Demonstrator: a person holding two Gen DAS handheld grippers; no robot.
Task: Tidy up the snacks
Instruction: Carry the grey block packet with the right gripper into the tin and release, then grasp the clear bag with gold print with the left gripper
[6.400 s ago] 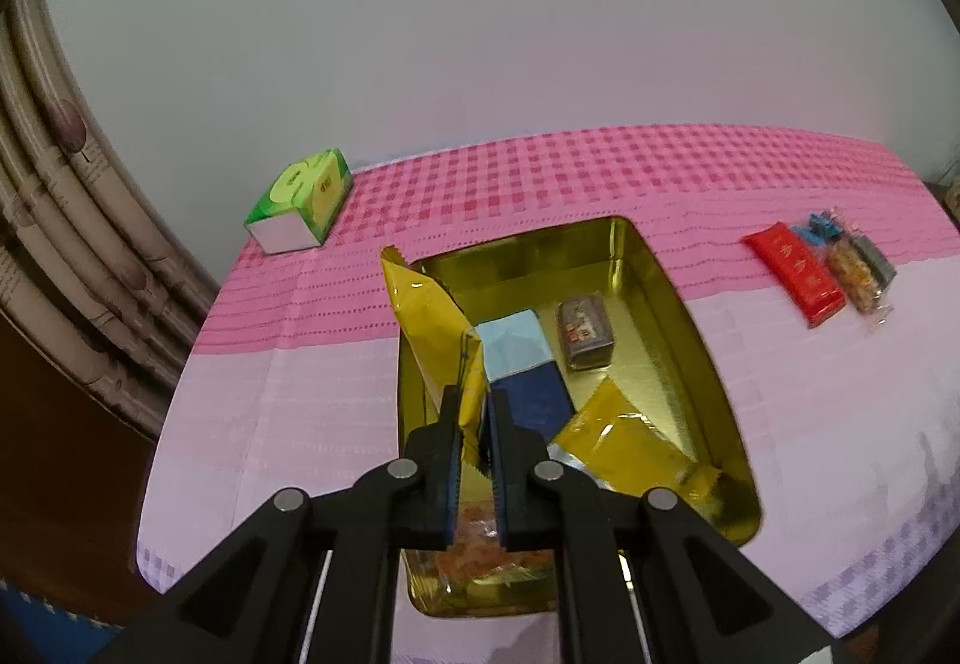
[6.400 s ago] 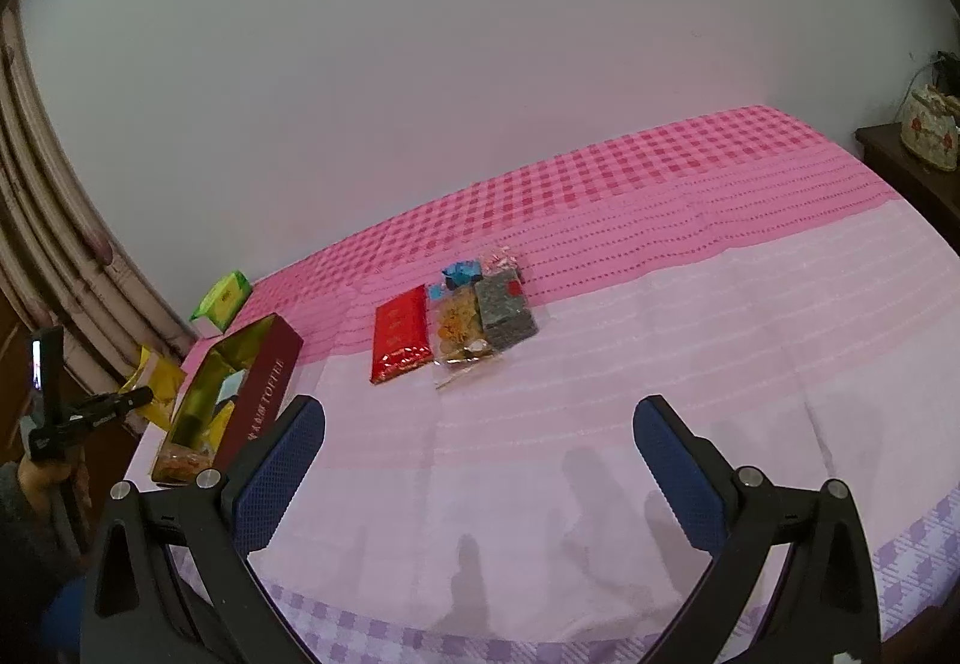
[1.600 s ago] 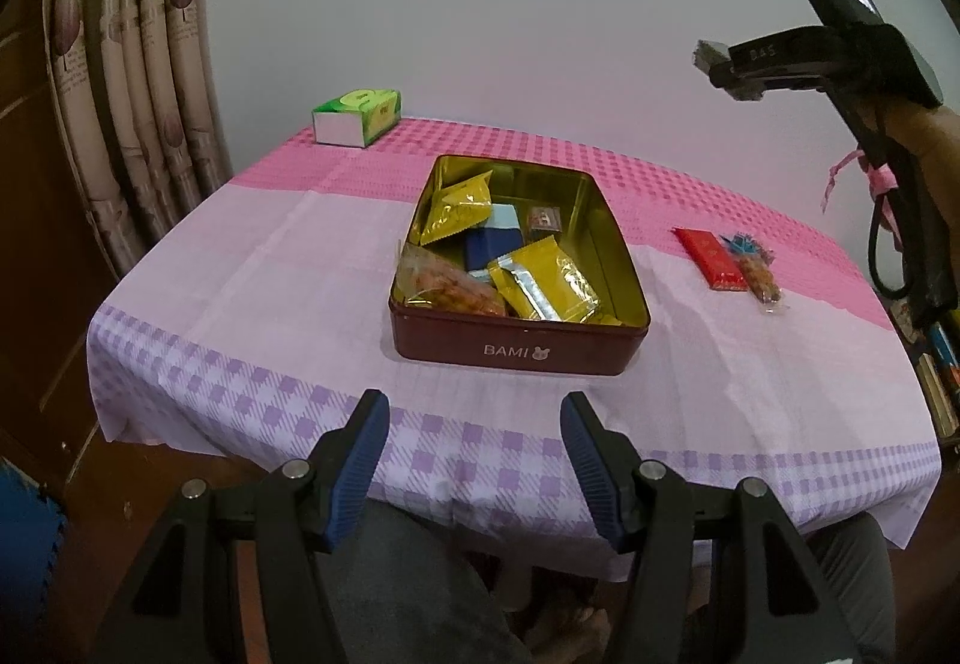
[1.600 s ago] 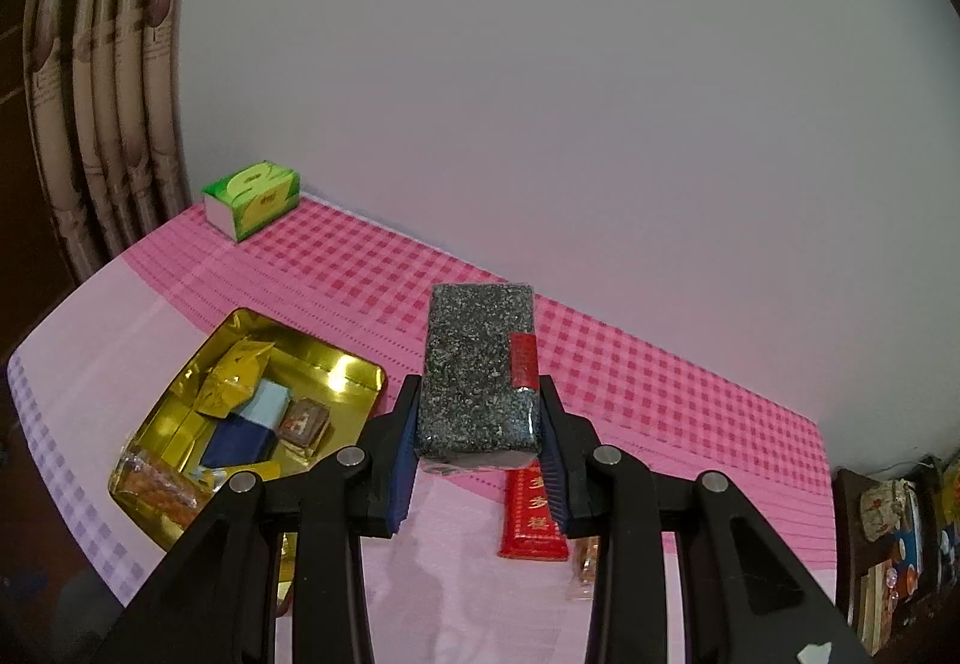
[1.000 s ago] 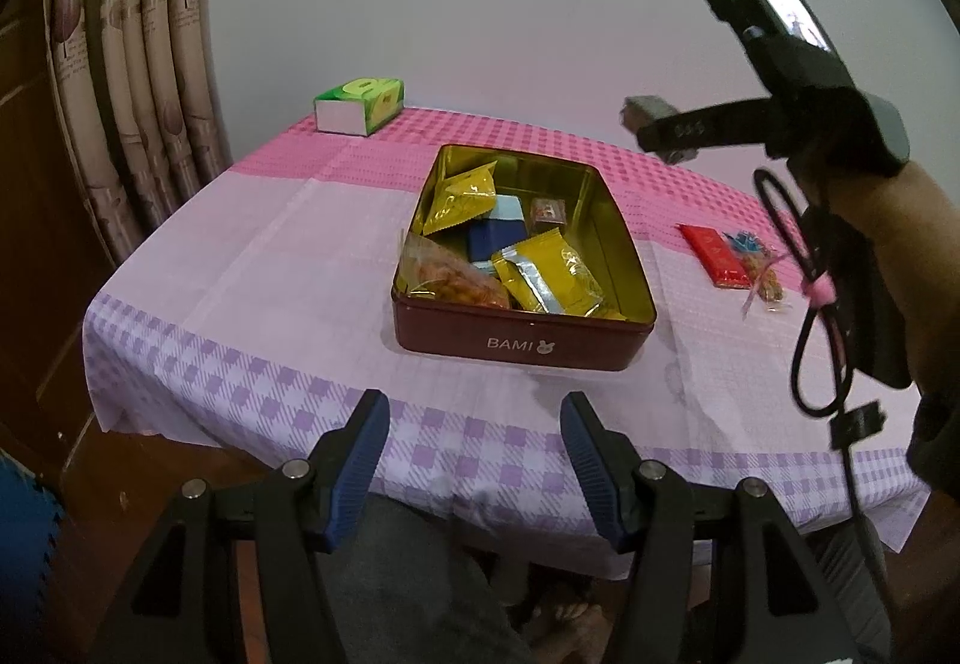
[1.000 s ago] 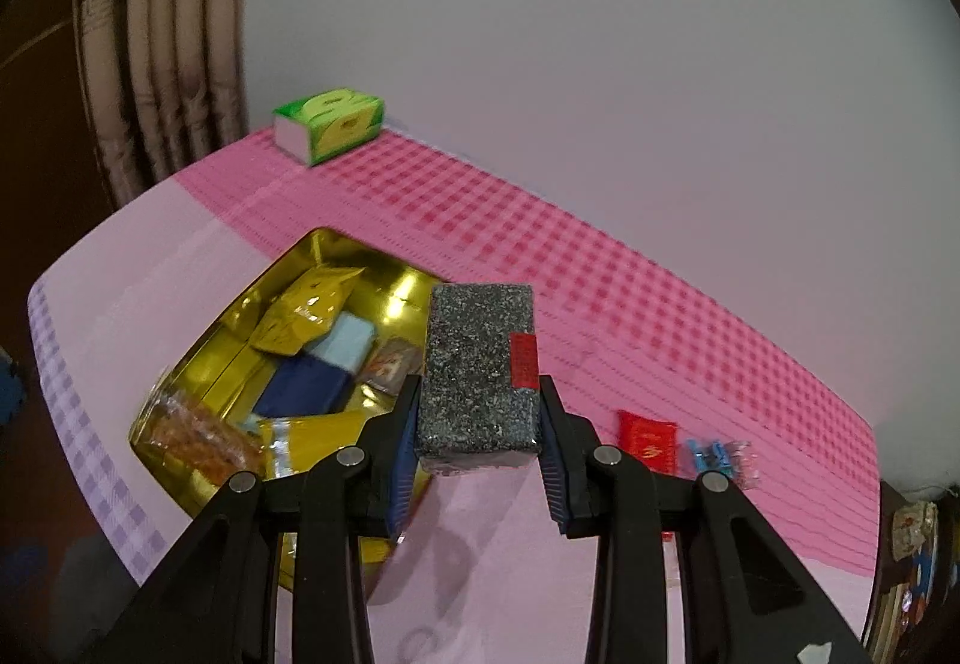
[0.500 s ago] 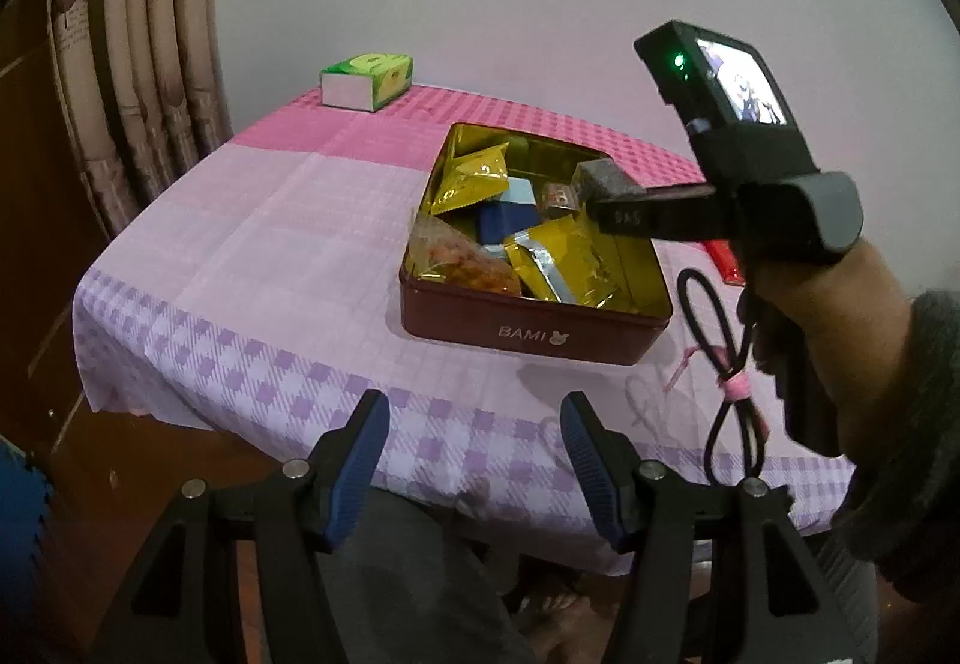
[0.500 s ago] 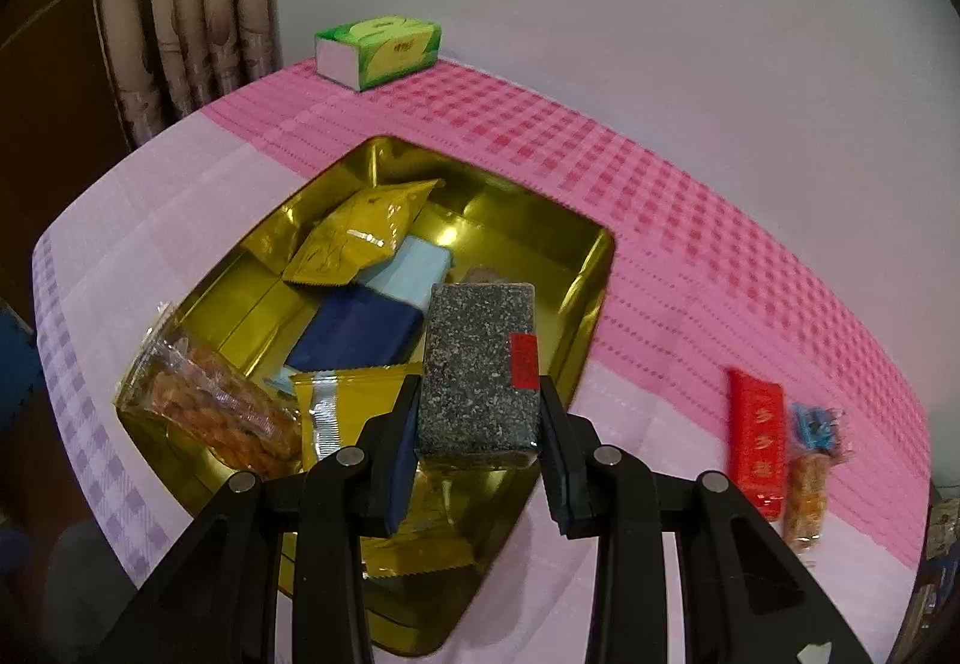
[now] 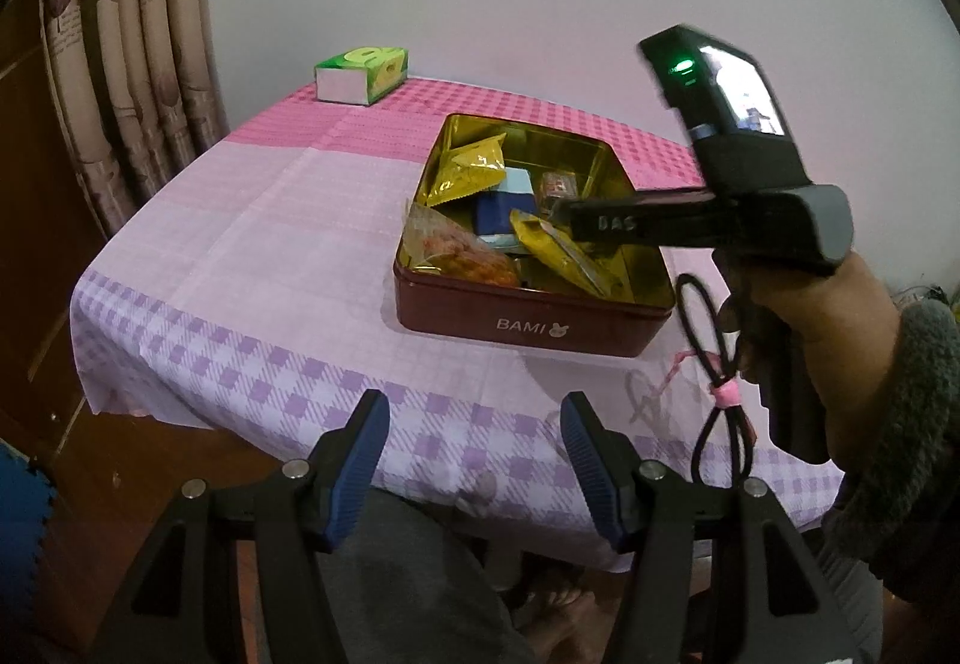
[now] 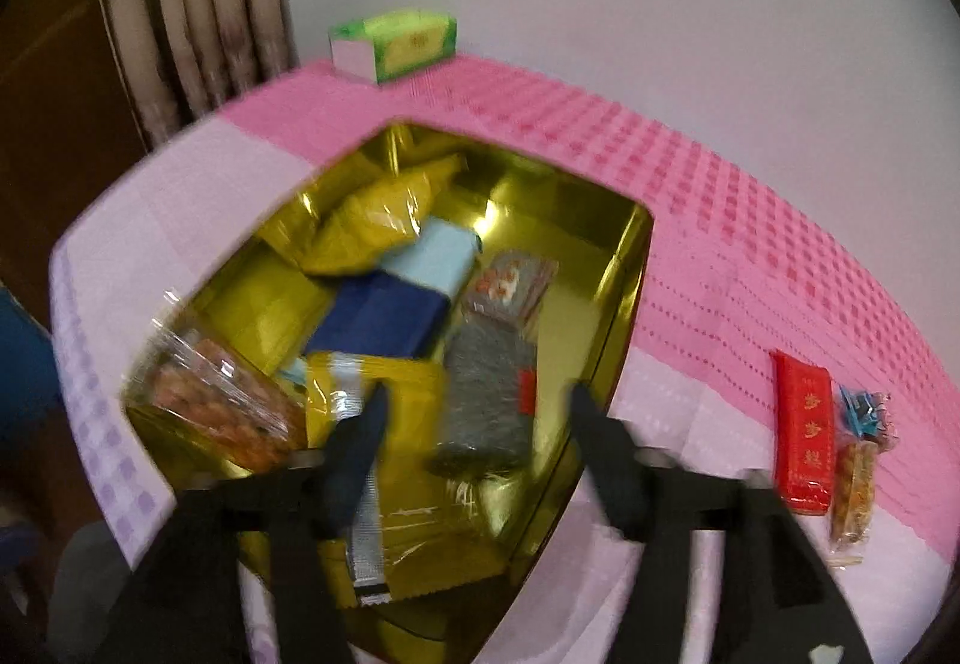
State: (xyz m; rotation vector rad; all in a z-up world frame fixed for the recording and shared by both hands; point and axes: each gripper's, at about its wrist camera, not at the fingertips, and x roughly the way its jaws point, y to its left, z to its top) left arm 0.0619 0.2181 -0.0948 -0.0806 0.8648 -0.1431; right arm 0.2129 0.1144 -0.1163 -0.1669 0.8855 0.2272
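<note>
A dark red tin [image 9: 528,326] with a gold inside [image 10: 606,268] holds several snacks: yellow packets, a blue box, an orange bag. My right gripper [image 10: 474,412] hangs over the tin, its jaws opening. The grey speckled snack block [image 10: 489,394] lies loose in the tin between and beyond the fingers, with no pad on it. My left gripper [image 9: 474,448] is open and empty, off the table's near edge. It sees the right gripper [image 9: 561,212] reaching into the tin. A red packet [image 10: 804,430] and small clear-wrapped snacks [image 10: 858,472] lie on the cloth to the right.
A green tissue box [image 9: 363,74] stands at the table's far left corner [image 10: 396,42]. Curtains [image 9: 132,81] hang to the left. A hand and grey sleeve [image 9: 888,412] fill the right of the left wrist view. A pink and lilac checked cloth [image 9: 252,256] covers the table.
My right gripper sank toward the tin and spread its jaws, letting the grey block drop inside. The left gripper stayed where it was, still open.
</note>
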